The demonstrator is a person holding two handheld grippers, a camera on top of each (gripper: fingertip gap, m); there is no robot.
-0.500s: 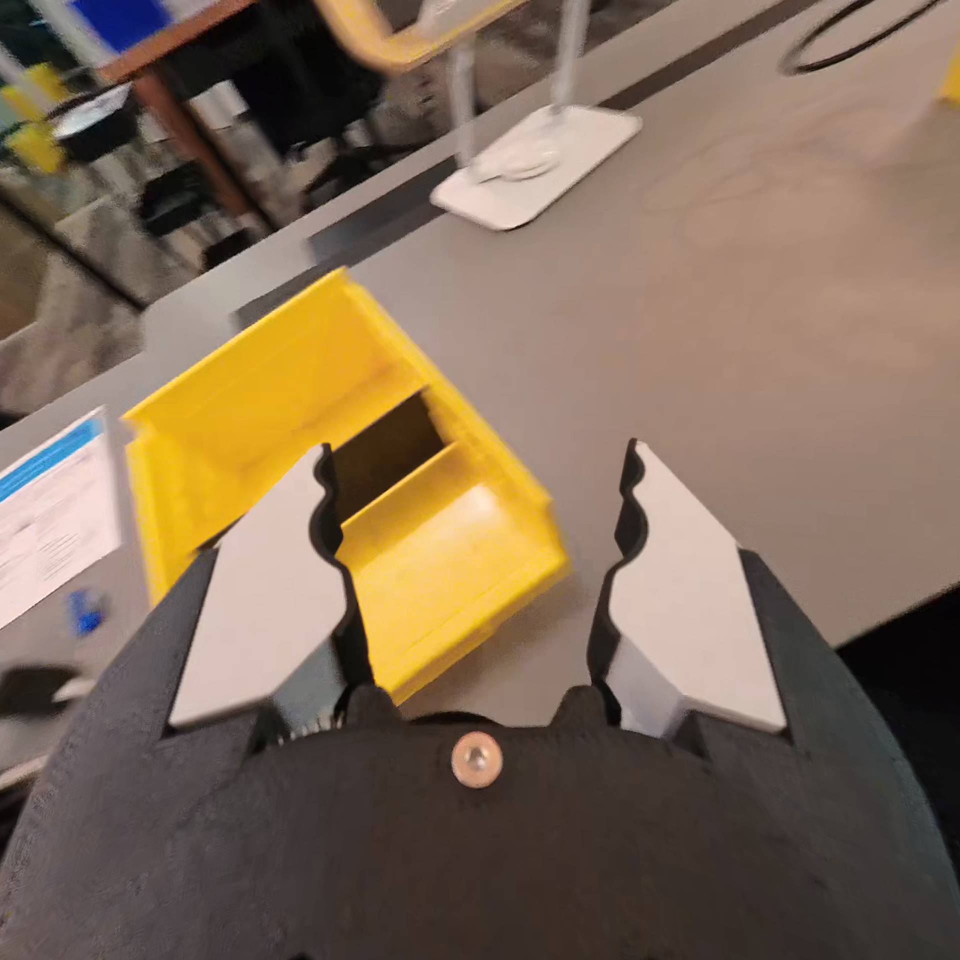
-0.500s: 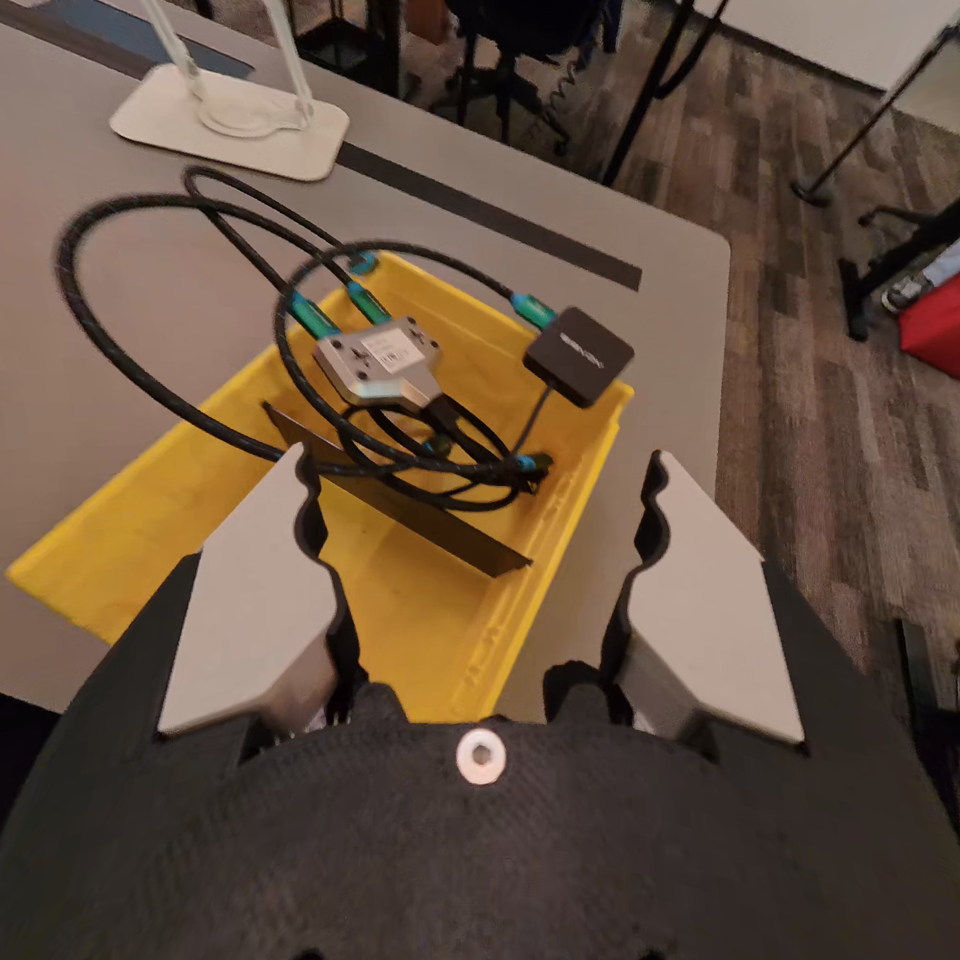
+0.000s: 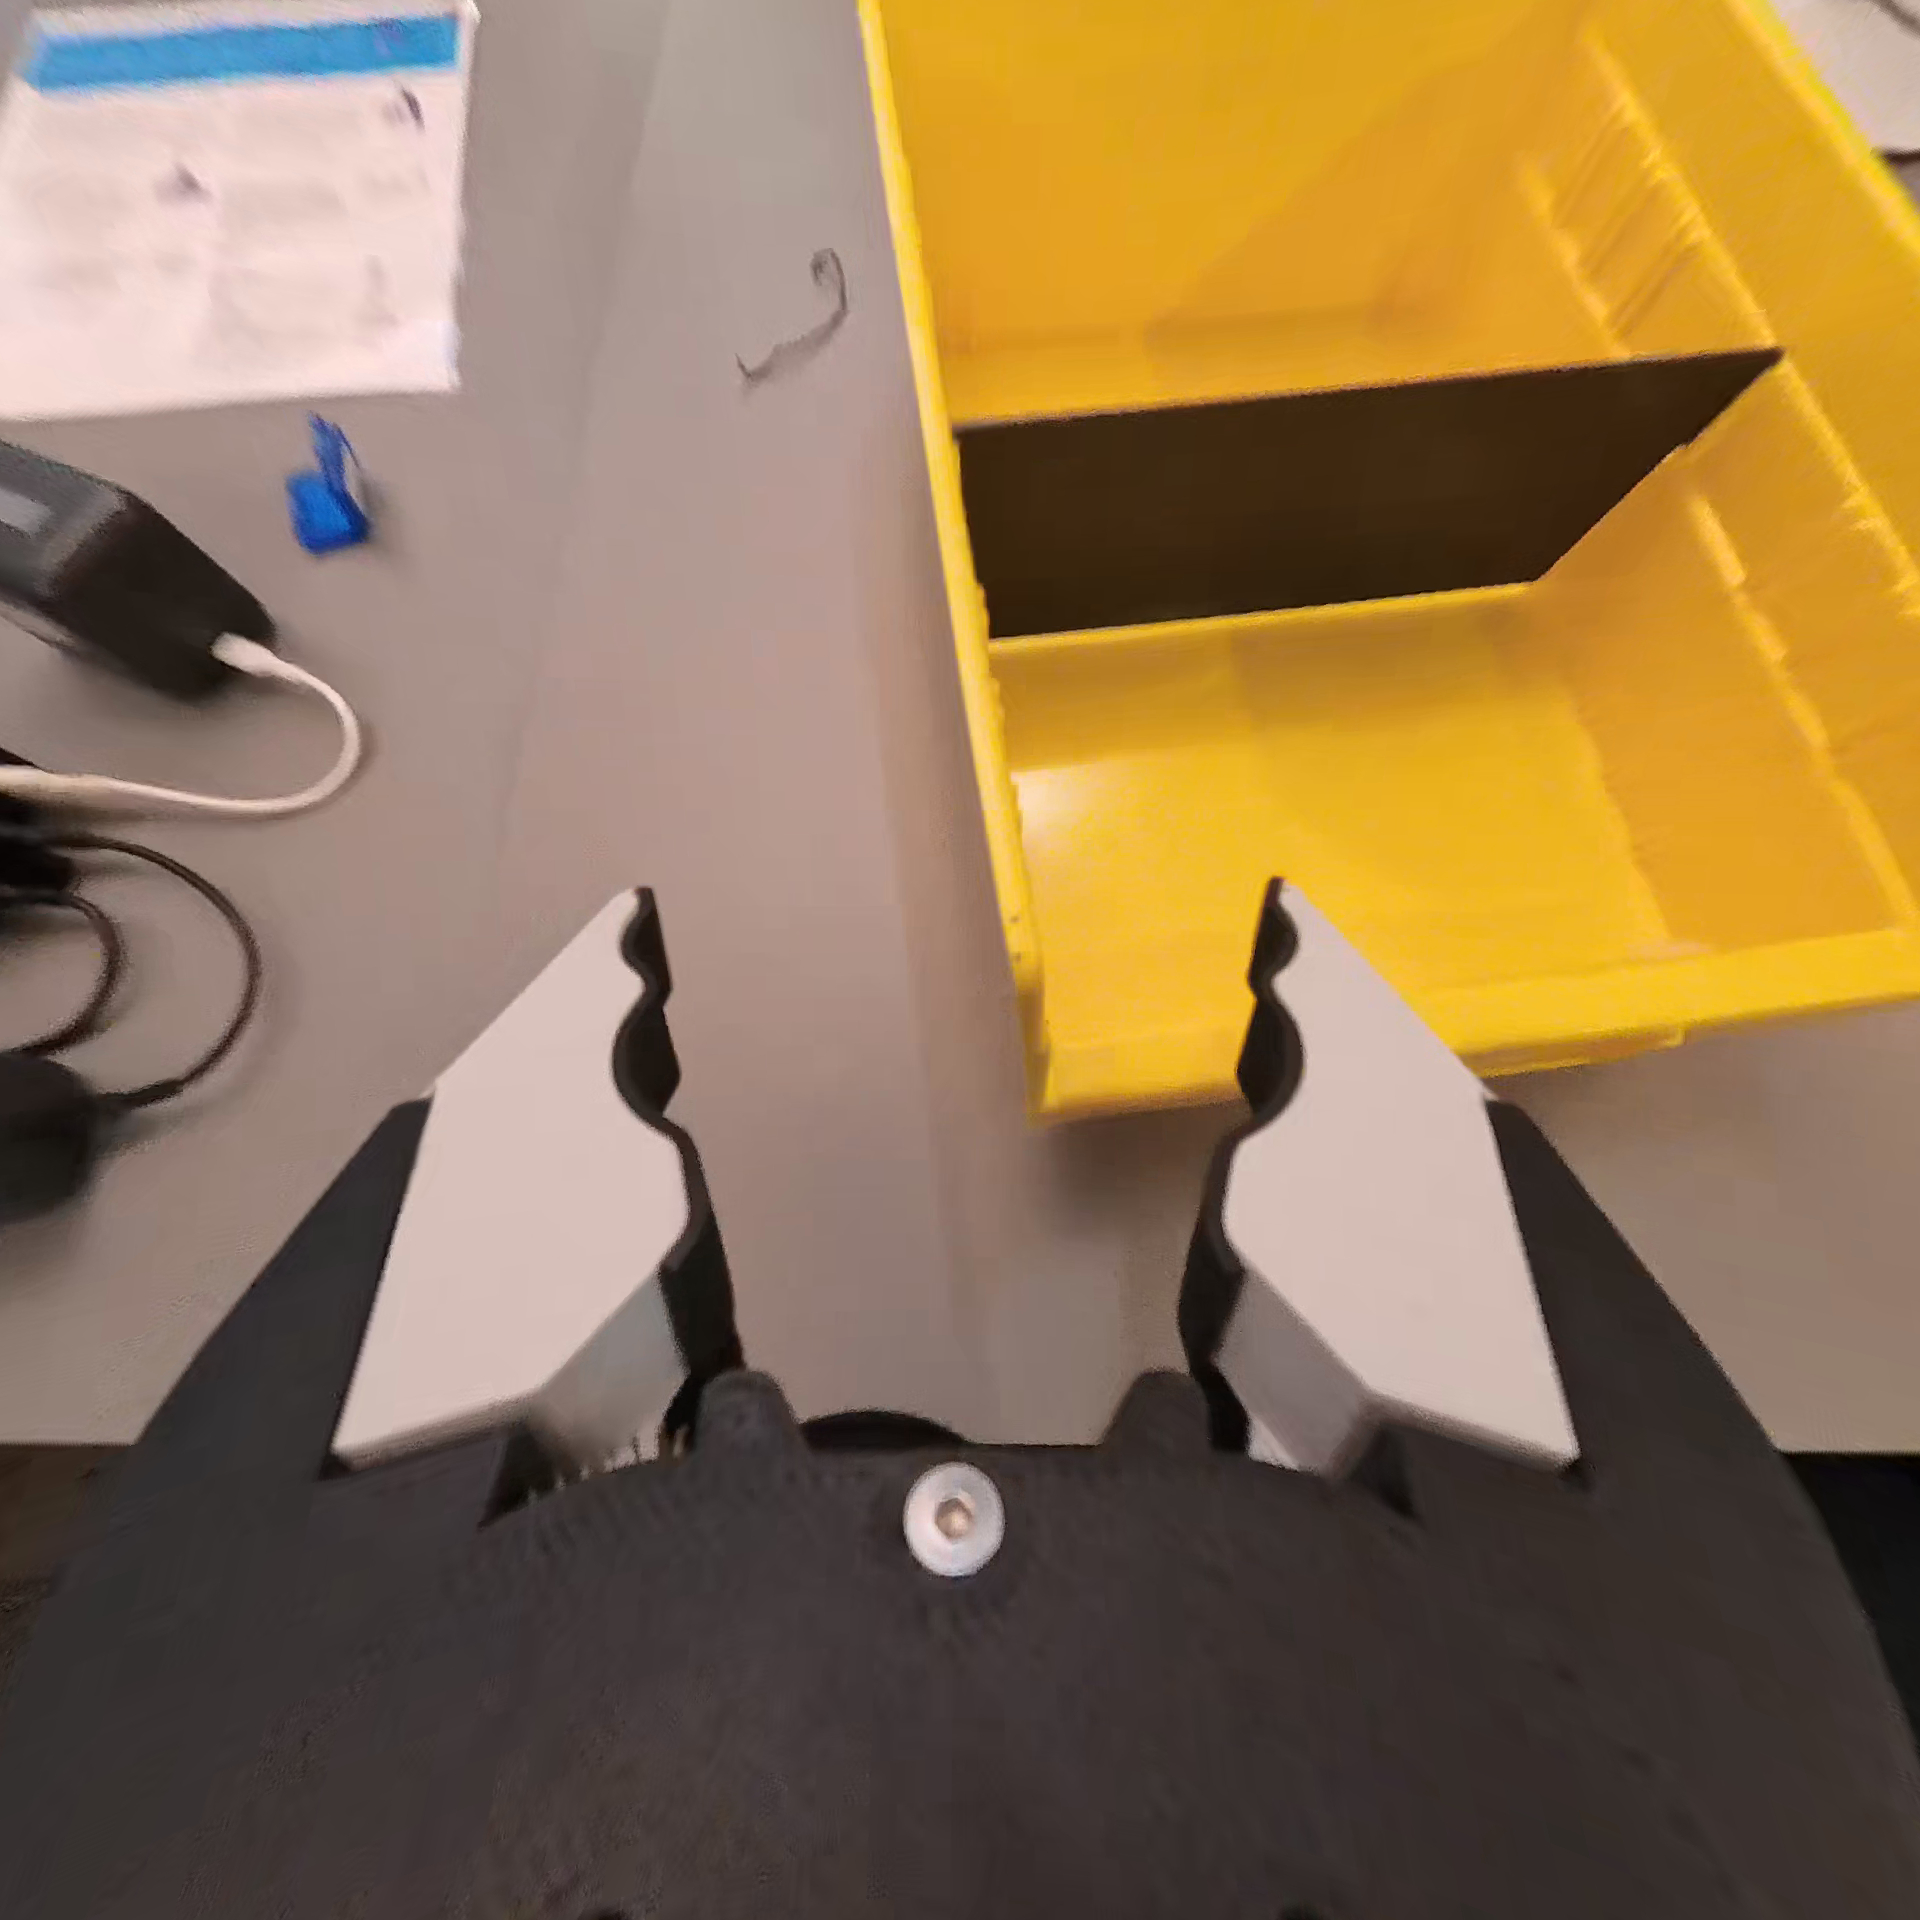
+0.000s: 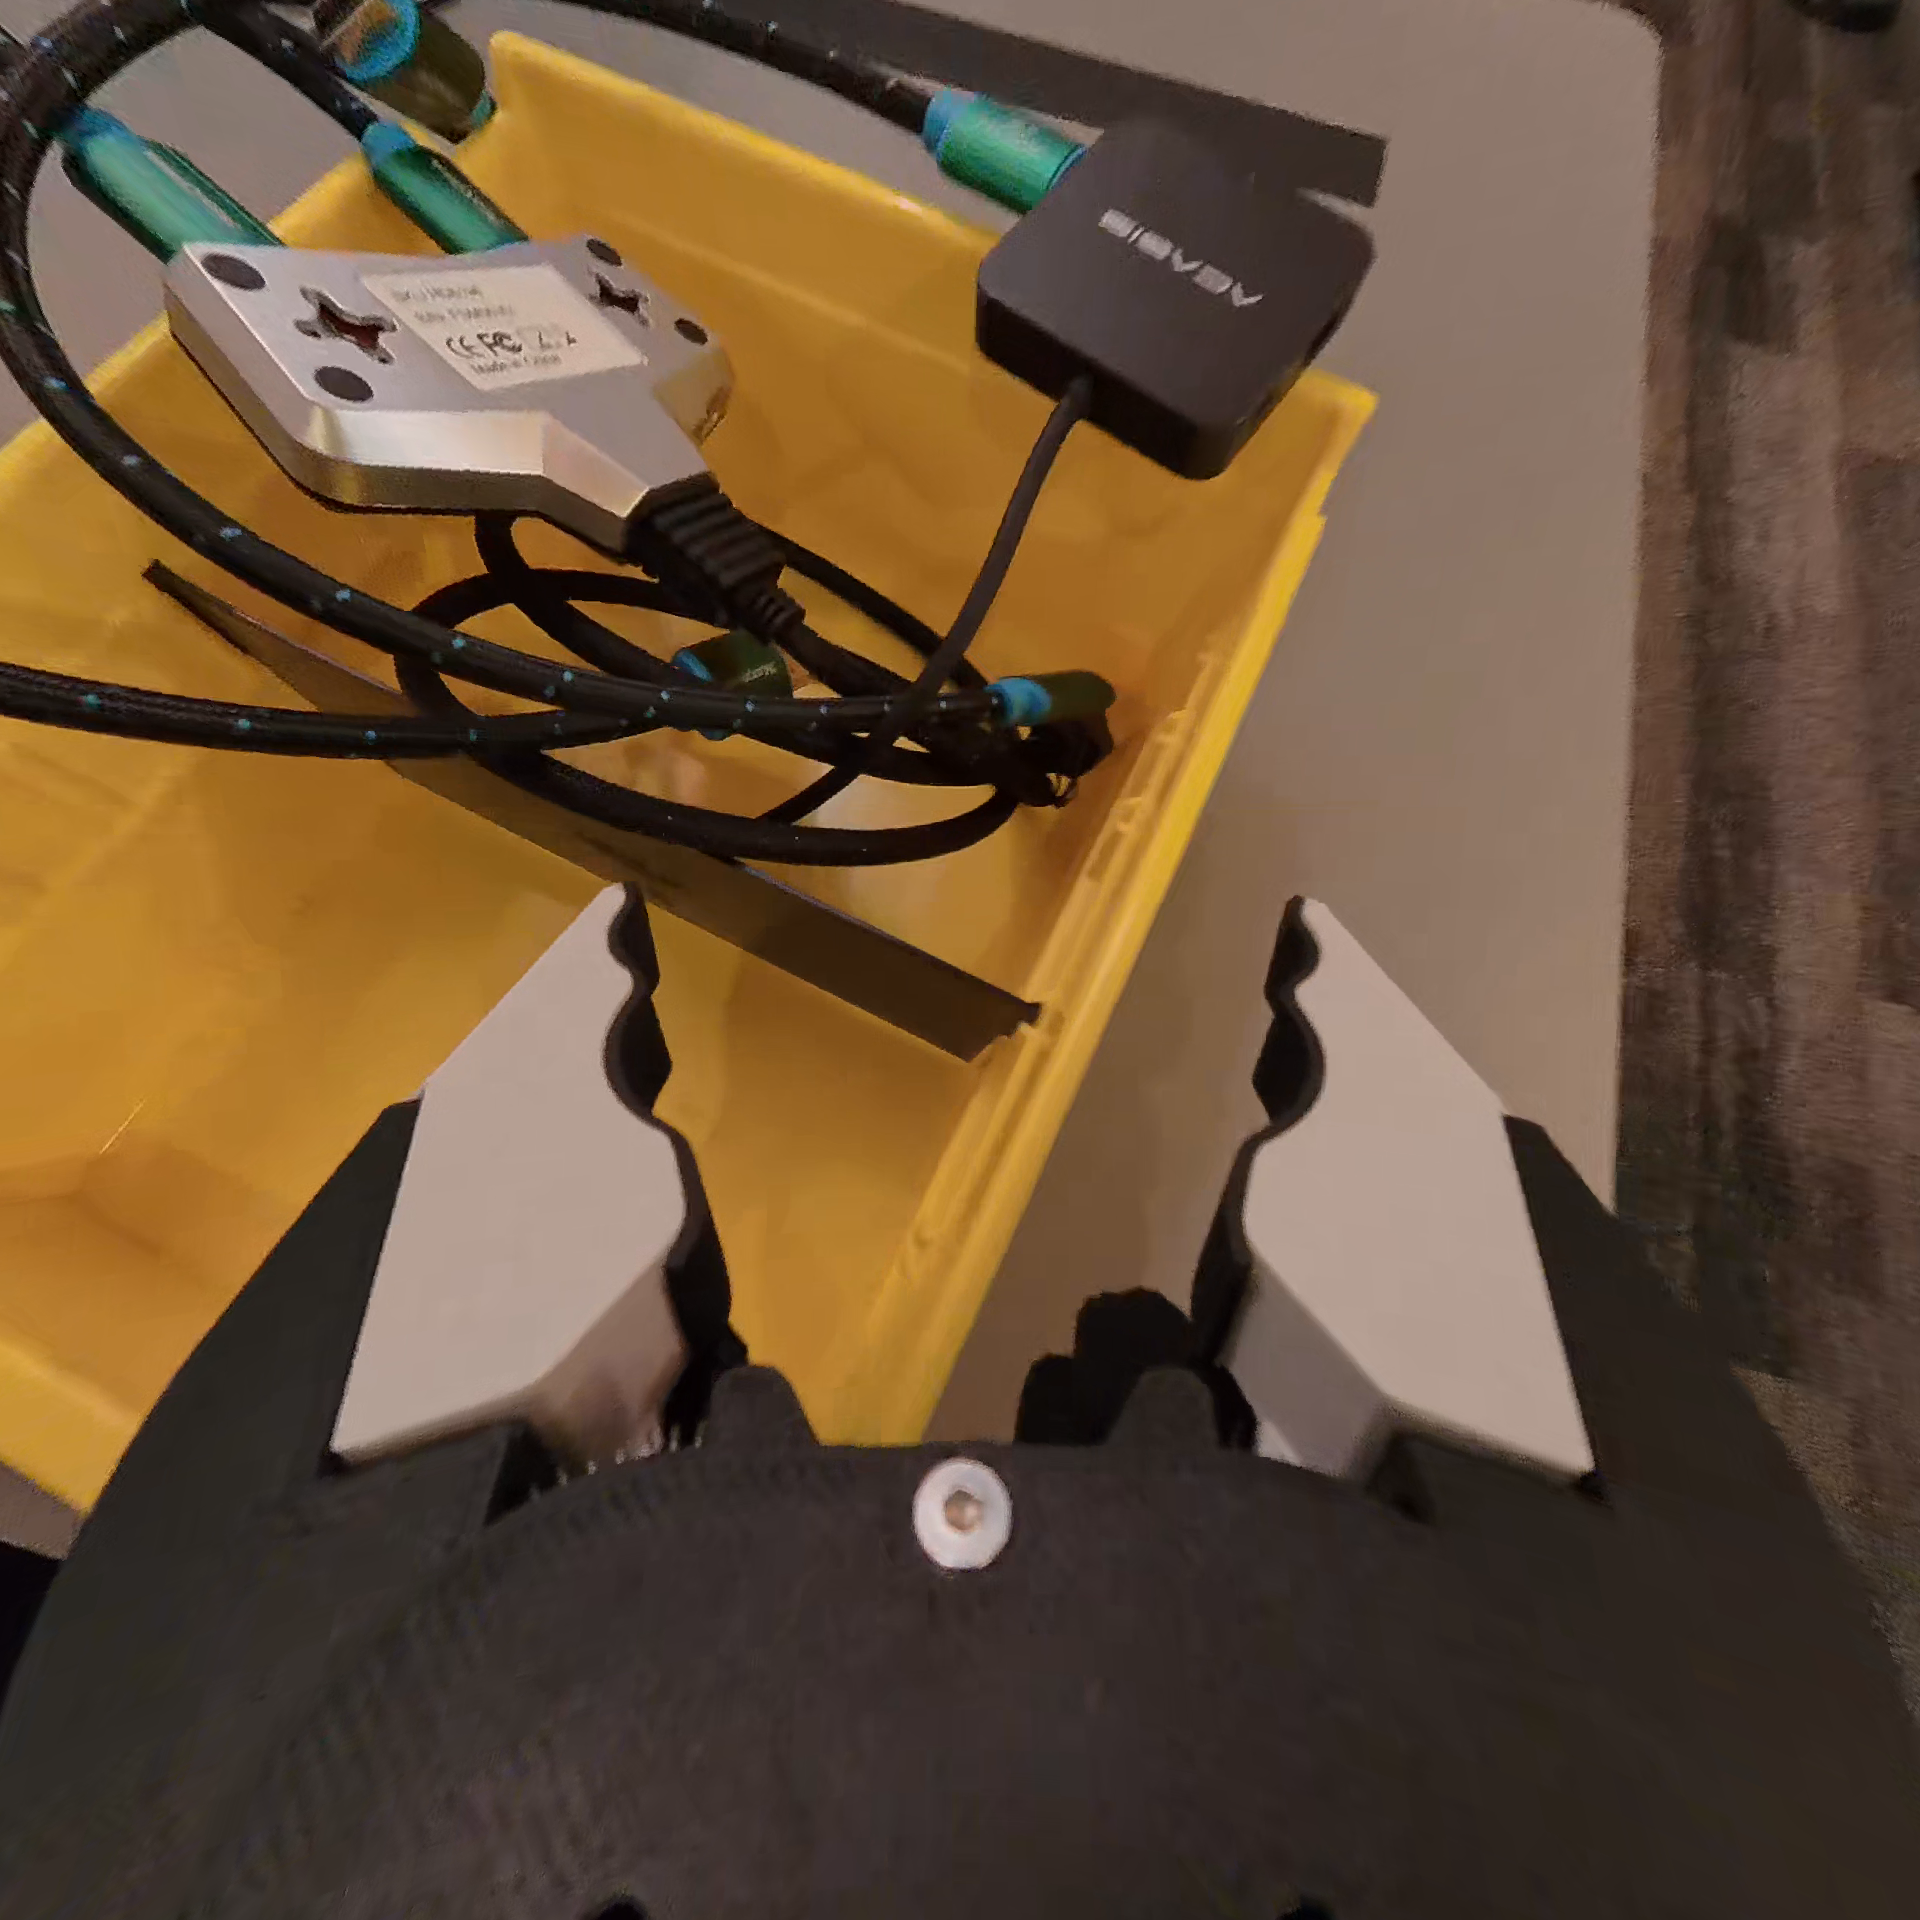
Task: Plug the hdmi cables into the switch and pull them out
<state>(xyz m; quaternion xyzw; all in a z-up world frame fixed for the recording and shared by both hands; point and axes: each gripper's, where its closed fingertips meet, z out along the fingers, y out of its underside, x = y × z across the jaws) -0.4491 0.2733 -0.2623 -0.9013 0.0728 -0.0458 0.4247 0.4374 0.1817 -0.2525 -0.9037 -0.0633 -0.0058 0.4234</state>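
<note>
**Both grippers close in, nothing gripped yet**

The right gripper (image 4: 961,914) now sits lower and nearer over the yellow bin (image 4: 1143,997) than half a second ago; the tangle of gear fills more of its view. Its jaws are spread wide and hold nothing. Ahead of it, the silver HDMI switch (image 4: 447,364) lies label side up on the braided HDMI cables (image 4: 499,665), with two green-shelled plugs (image 4: 436,197) seated at its far edge. A black adapter box (image 4: 1174,291) rests on the bin's far rim with another green plug (image 4: 992,145) at its far side. Two loose plug ends (image 4: 1049,696) lie in the coil behind the black divider (image 4: 831,956).

The left gripper (image 3: 956,894) has swung from looking across the table to looking down at grey tabletop (image 3: 727,623) just beside a second, empty yellow bin (image 3: 1455,831). Its jaws are also spread and empty. A paper sheet (image 3: 229,208), a small blue clip (image 3: 327,509) and a white charging lead (image 3: 260,790) lie off to its left.

Judging by this, the approach is under way: the right hand seems headed for the switch or a plug, while the left is well apart from the work.
</note>
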